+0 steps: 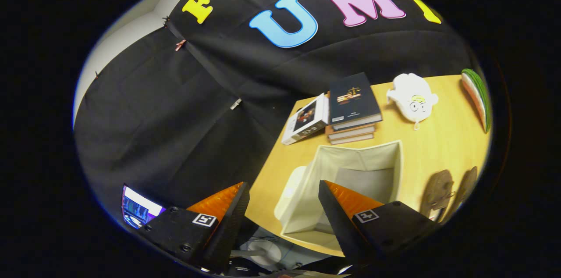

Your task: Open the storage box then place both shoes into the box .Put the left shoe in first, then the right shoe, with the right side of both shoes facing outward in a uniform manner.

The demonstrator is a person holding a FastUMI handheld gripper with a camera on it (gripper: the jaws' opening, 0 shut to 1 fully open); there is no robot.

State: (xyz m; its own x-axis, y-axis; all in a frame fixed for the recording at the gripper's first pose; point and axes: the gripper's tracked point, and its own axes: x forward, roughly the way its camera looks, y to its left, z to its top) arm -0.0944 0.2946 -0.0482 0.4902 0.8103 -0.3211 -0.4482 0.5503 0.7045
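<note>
A cream fabric storage box [350, 172] stands open on the wooden table [438, 137], its lid [291, 192] hanging down off the side nearest the table's edge. The inside looks empty. My gripper [284, 190] is open and holds nothing; it hovers tilted above the table's edge, with the box just ahead of the right finger. Two brown shoes [447, 192] lie side by side on the table to the right of the box, beyond the right finger.
A stack of books [353, 109] and one more book [307, 120] lie beyond the box. A white plush toy [412, 98] and a watermelon-slice cushion [477, 94] sit further back. A lit screen [138, 208] glows below the left finger.
</note>
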